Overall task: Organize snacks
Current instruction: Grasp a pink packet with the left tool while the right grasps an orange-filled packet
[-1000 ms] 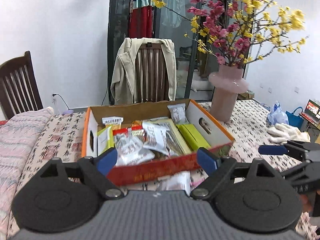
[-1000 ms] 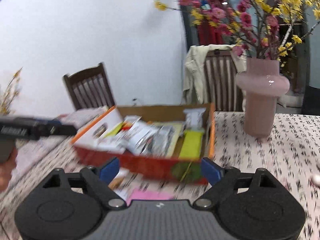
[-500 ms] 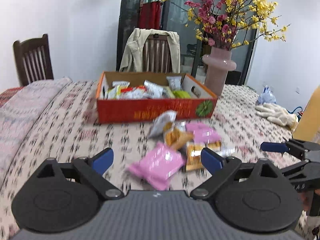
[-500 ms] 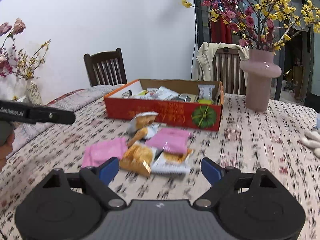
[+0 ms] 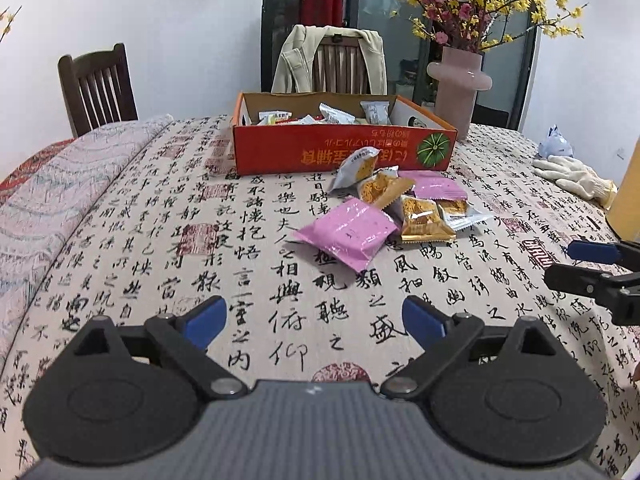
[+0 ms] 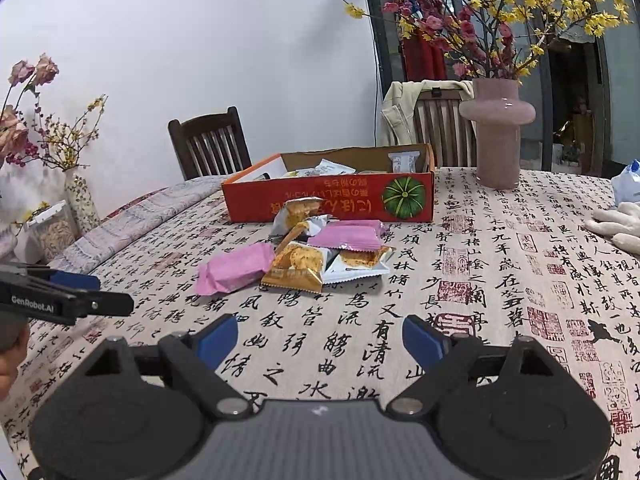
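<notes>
left gripper (image 5: 314, 320) spread wide, nothing in it | right gripper (image 6: 320, 338) same, wide and bare | snack packets (image 5: 394, 204) piled mid-frame, right of center | red box (image 5: 344, 148) just behind them, upper middle

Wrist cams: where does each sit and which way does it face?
Left wrist: on the left gripper, jaws open, low over the tablecloth, facing the snack pile and red box; right gripper at right edge.
Right wrist: on the right gripper, jaws open, same heading; left gripper at left edge.
Shared: box, snacks, pink vase.
</notes>
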Tool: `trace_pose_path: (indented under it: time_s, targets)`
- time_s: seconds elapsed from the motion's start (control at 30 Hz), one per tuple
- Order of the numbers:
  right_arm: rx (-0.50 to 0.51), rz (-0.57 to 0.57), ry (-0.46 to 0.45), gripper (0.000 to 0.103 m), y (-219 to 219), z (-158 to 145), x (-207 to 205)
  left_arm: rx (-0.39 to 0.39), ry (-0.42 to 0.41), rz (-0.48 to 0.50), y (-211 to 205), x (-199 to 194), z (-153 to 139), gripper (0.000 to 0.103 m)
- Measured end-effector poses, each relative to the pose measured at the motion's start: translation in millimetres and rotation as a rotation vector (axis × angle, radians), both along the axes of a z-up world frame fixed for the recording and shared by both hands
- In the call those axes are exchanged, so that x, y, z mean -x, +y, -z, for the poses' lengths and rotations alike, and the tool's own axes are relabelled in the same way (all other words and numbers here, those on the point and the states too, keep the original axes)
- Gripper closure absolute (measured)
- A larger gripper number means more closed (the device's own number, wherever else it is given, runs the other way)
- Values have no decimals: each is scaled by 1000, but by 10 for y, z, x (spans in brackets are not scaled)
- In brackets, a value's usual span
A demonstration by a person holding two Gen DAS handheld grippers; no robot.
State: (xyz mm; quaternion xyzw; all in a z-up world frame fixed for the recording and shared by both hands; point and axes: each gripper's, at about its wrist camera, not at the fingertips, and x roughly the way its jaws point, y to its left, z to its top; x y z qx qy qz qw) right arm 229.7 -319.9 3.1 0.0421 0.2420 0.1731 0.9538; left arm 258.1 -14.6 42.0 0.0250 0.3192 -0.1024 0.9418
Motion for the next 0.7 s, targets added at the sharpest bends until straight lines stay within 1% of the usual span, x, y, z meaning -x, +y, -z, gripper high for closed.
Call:
trace_pose_path:
  time_s: [0.2, 0.37, 0.43, 0.53, 0.6, 0.7]
  targets:
    - [-1, -1, 0, 14, 3, -22, -2, -3, -6, 36, -102, -106, 15, 7]
    - [20, 9, 12, 14, 29, -22, -60, -3, 0, 52, -122, -253, 77, 8]
    - [30, 8, 16, 14, 45, -28, -115, -11, 0, 63, -138, -357, 88, 10]
    - [34, 3, 20, 14, 75, -56, -246, -30, -16, 107, -208, -548, 104, 10]
    - [37, 9, 14, 16, 91, -74, -336, -43, -11, 137, -263, -712, 153, 10]
    - [30, 33, 14, 23, 103, -97, -487, -46, 8, 197, -346, -956, 220, 13]
